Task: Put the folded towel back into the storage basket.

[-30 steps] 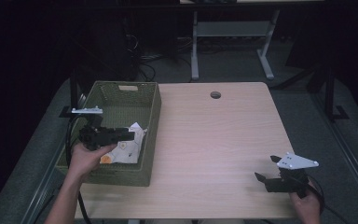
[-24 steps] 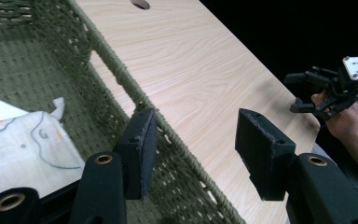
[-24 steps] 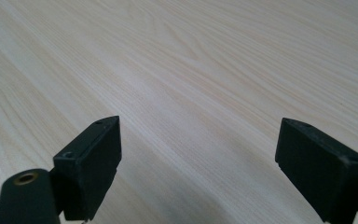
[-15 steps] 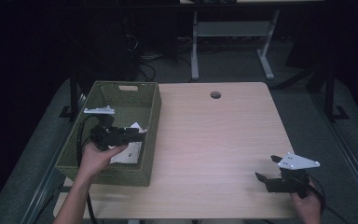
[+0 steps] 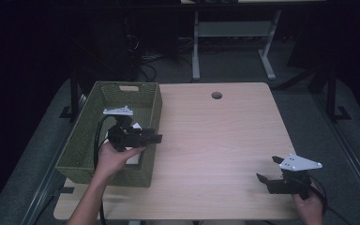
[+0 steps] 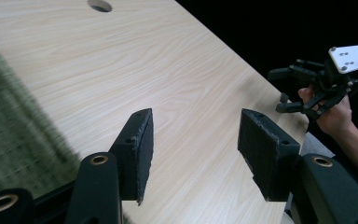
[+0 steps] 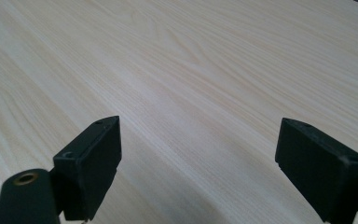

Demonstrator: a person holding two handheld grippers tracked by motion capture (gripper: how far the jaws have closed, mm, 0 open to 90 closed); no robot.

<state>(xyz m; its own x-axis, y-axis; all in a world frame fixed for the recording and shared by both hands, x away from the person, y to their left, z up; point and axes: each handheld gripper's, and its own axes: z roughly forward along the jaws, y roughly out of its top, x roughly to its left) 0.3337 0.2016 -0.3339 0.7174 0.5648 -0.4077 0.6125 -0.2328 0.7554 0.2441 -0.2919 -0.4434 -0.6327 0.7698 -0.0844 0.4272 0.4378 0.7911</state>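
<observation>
The green basket (image 5: 86, 145) sits on the left side of the table (image 5: 215, 140). A white thing (image 5: 133, 157) lies inside it, at its near right. The left gripper (image 5: 158, 138) is above the basket's right wall, pointing right. Its jaws have just been opening and stand partly open, with nothing between them. To do this step well, I think it should move slowly and not bump the wall. The right gripper (image 5: 267, 169) rests at the near right, open wide and empty.
</observation>
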